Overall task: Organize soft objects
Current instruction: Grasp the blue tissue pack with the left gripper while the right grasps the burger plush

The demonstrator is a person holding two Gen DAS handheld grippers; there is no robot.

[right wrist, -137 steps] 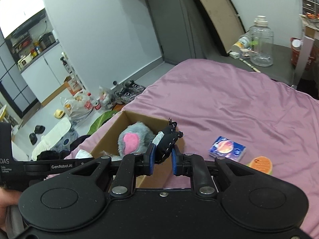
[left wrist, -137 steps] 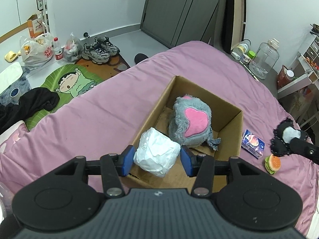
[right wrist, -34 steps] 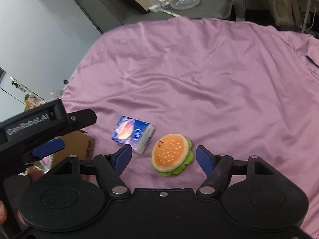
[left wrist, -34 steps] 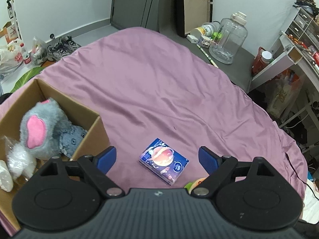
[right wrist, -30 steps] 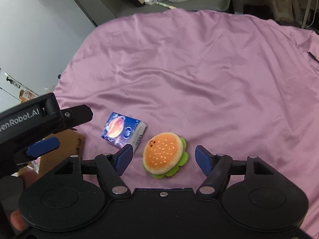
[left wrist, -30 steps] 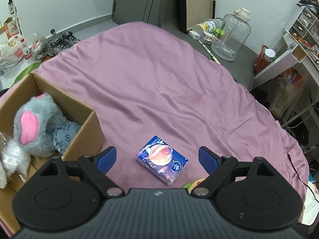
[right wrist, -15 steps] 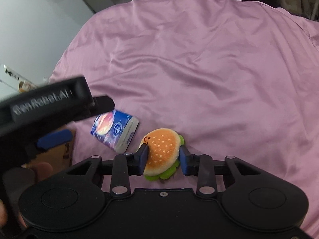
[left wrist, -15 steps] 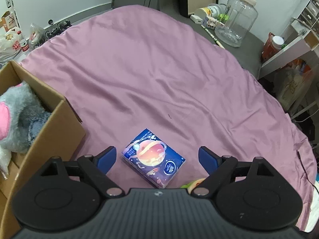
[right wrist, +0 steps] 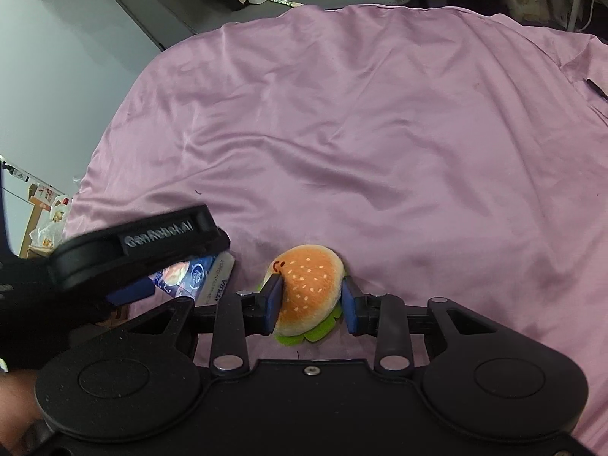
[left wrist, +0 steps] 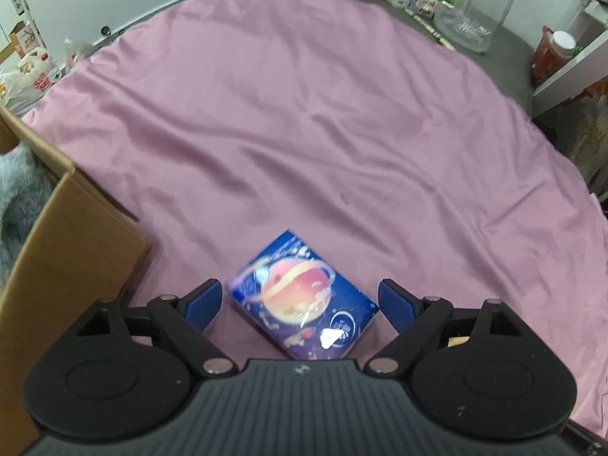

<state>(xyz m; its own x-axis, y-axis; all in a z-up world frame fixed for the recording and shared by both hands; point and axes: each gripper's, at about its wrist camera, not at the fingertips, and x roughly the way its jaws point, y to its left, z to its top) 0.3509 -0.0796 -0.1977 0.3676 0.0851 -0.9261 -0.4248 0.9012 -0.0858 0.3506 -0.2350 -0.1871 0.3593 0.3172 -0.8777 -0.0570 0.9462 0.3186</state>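
Observation:
A blue tissue pack with a planet print point(left wrist: 302, 302) lies on the pink bedsheet point(left wrist: 304, 114). My left gripper point(left wrist: 300, 302) is open, its blue pads on either side of the pack, apart from it. My right gripper point(right wrist: 311, 302) is shut on a plush hamburger point(right wrist: 309, 288) that rests on the sheet. The tissue pack also shows in the right wrist view point(right wrist: 197, 277), partly hidden by the left gripper. A cardboard box point(left wrist: 57, 250) stands at the left with a grey plush toy point(left wrist: 19, 197) inside.
A large clear water jug point(left wrist: 475, 7) and small bottles stand on the dark floor beyond the bed. Plastic bags point(left wrist: 34, 76) lie on the floor at the far left. A white shelf point(left wrist: 570, 64) stands at the right.
My left gripper has moved down and forward so the tissue pack now lies between its open pads. My right gripper has closed on the plush hamburger.

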